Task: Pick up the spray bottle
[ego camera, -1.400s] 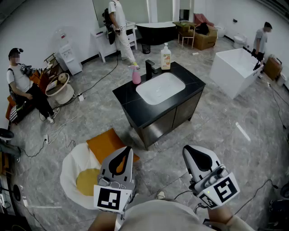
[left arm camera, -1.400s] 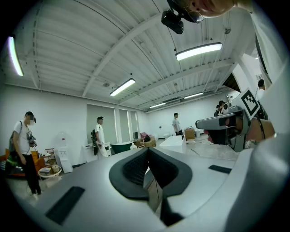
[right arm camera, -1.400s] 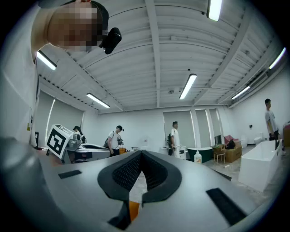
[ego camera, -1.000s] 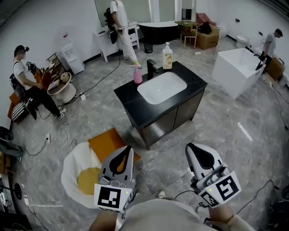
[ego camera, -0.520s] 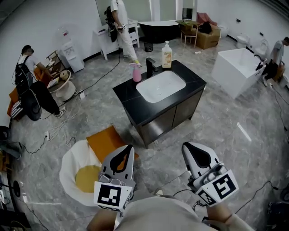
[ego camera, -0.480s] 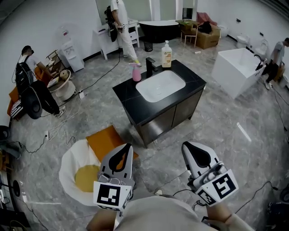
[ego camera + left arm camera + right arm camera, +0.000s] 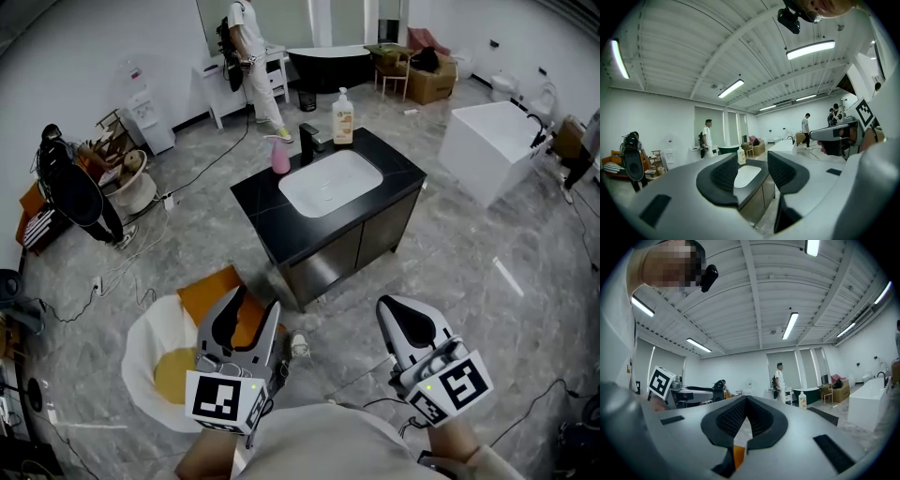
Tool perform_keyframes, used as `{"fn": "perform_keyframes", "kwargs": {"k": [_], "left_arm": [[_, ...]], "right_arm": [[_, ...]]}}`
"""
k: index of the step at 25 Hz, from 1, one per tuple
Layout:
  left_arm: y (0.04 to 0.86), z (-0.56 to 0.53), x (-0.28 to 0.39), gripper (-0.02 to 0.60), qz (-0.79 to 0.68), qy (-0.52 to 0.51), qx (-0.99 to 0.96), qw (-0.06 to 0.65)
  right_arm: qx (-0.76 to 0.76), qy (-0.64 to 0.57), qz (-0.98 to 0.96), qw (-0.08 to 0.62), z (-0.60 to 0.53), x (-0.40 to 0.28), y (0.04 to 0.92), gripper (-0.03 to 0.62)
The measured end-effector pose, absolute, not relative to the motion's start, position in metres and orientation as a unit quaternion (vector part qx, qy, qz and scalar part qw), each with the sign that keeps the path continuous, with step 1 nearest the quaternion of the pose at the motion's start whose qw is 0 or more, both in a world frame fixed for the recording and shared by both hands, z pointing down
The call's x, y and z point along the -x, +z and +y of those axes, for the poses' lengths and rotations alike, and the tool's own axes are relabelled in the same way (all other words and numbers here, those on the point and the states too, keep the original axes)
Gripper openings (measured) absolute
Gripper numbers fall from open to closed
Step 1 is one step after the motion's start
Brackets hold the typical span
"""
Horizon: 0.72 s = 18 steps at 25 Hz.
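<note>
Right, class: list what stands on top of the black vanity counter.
A pink spray bottle, a black faucet and a pump bottle stand along its far edge, behind a white basin. Closed cabinet doors hide what is underneath.

Black vanity counter (image 7: 264, 204) with white basin (image 7: 328, 183); pink spray bottle (image 7: 280, 157), black faucet (image 7: 310, 141), pump bottle (image 7: 343, 120) behind it

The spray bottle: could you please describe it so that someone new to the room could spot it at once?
In mid-room stands a black vanity counter with a white sink. At its far edge, left of the dark faucet, is the spray bottle. It is small and pink, unlike the taller pale pump bottle right of the faucet.
</note>
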State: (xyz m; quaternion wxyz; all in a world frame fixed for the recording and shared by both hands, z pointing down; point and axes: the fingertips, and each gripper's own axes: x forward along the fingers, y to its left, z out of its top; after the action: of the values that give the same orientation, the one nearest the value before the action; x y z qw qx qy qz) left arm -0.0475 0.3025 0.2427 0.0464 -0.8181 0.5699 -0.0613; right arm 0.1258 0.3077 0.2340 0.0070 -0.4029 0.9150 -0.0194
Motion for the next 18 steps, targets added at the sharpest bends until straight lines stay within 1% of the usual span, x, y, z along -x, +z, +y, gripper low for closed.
{"fn": "perform_keyframes", "kwargs": {"k": [9, 15, 18], "left_arm": [[0.264, 0.244, 0.04, 0.201, 0.554, -0.056, 0.829, 0.038], [0.279, 0.188, 0.053, 0.195, 0.55, -0.064, 0.833, 0.019], [0.28, 0.154, 0.064, 0.193, 0.553, -0.072, 0.83, 0.02]], "right_arm": [[0.422, -0.027, 0.906, -0.01, 0.254, -0.131, 0.26, 0.028], [0.426, -0.029, 0.904, -0.024, 0.197, -0.122, 0.268, 0.028], [0.43, -0.03, 0.902, -0.028, 0.161, -0.116, 0.266, 0.028]]}}
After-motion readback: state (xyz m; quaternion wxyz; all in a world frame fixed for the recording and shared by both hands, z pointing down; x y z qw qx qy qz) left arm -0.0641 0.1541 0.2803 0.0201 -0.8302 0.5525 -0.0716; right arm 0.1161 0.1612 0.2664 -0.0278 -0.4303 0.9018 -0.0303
